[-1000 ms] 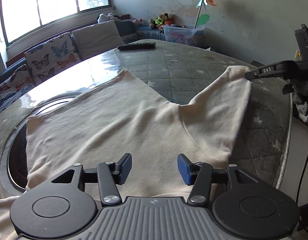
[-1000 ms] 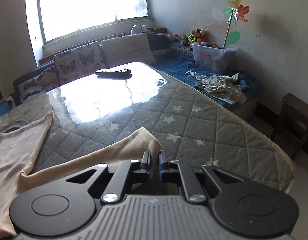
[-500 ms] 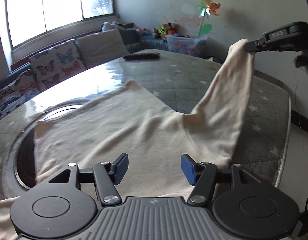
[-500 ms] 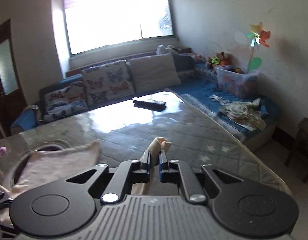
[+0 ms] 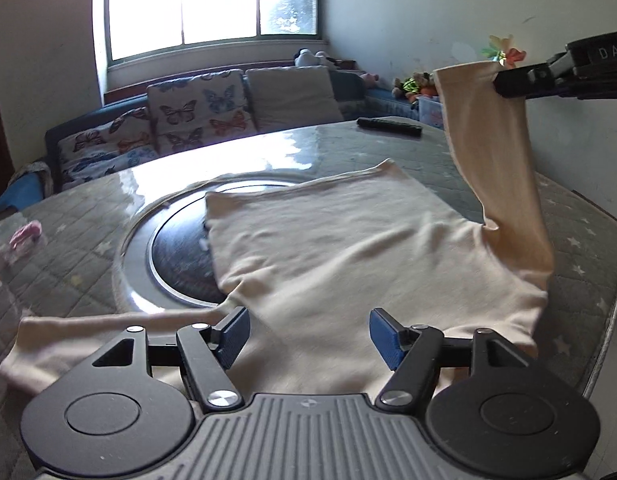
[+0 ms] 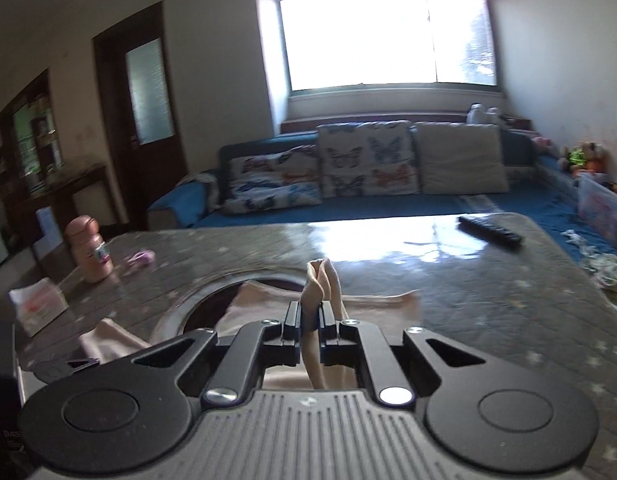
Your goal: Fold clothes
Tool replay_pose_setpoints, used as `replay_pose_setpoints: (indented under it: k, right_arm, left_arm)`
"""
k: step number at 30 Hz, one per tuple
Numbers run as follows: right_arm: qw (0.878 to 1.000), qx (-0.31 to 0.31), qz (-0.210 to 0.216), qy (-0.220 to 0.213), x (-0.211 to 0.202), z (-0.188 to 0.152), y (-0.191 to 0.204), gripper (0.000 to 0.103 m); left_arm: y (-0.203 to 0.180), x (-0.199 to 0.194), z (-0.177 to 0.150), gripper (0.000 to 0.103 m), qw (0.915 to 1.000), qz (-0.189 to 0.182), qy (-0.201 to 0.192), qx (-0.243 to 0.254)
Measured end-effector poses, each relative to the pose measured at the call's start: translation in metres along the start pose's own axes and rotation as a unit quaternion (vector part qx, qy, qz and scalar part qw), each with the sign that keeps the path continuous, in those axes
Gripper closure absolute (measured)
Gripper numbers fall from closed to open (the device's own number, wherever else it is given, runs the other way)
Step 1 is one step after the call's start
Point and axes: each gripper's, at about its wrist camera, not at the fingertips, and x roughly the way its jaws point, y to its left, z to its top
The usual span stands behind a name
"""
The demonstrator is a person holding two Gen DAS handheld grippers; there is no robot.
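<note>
A cream long-sleeved shirt [image 5: 332, 240] lies spread on the quilted grey table [image 5: 88, 232]. My left gripper [image 5: 308, 334] is open and empty, low over the shirt's near edge. My right gripper [image 6: 310, 316] is shut on the cuff of the shirt's right sleeve [image 5: 496, 152] and holds it high above the table, so the sleeve hangs up from the body. In the left wrist view the right gripper [image 5: 508, 80] shows at the upper right with the cuff in it. The pinched cuff [image 6: 322, 280] sticks up between the right fingers.
A round dark inset [image 5: 176, 256] sits in the table, partly under the shirt. A black remote [image 5: 388, 126] lies at the far side. A pink bottle [image 6: 90, 250] and a tissue pack [image 6: 38, 304] stand at the left. A sofa with butterfly cushions [image 6: 364, 168] runs behind.
My right gripper has lifted the sleeve cuff from the table to well above it and swung leftward. My left gripper stays open over the near edge and has turned left.
</note>
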Motion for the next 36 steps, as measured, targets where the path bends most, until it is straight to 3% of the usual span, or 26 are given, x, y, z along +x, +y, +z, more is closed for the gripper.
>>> replay_pose_setpoints:
  k: [8, 15, 19, 27, 30, 36]
  right_arm:
    - [0.996, -0.031, 0.055, 0.055, 0.040, -0.027, 0.057, 0.095]
    - [0.992, -0.043, 0.083, 0.087, 0.041, -0.047, 0.057, 0.083]
    - [0.992, -0.048, 0.054, 0.107, 0.035, -0.059, 0.033, 0.078]
    - [0.986, -0.032, -0.018, 0.162, 0.036, -0.101, -0.022, 0.078]
    - [0.985, -0.025, -0.015, 0.168, 0.035, -0.104, -0.034, 0.078]
    - [0.991, -0.026, -0.002, 0.132, 0.050, -0.082, -0.039, 0.077]
  left_arm:
    - [0.012, -0.005, -0.011, 0.034, 0.9998, 0.009, 0.007, -0.019]
    - [0.015, -0.007, -0.007, 0.033, 0.9995, 0.017, 0.007, -0.025]
    - [0.015, -0.008, -0.001, 0.032, 0.9994, 0.023, 0.002, -0.027]
    - [0.003, 0.011, 0.006, 0.032, 0.9994, 0.026, 0.018, -0.015]
    - [0.002, 0.019, 0.006, 0.032, 0.9989, 0.035, 0.029, -0.012]
    - [0.003, 0.027, 0.012, 0.032, 0.9975, 0.062, 0.031, -0.015]
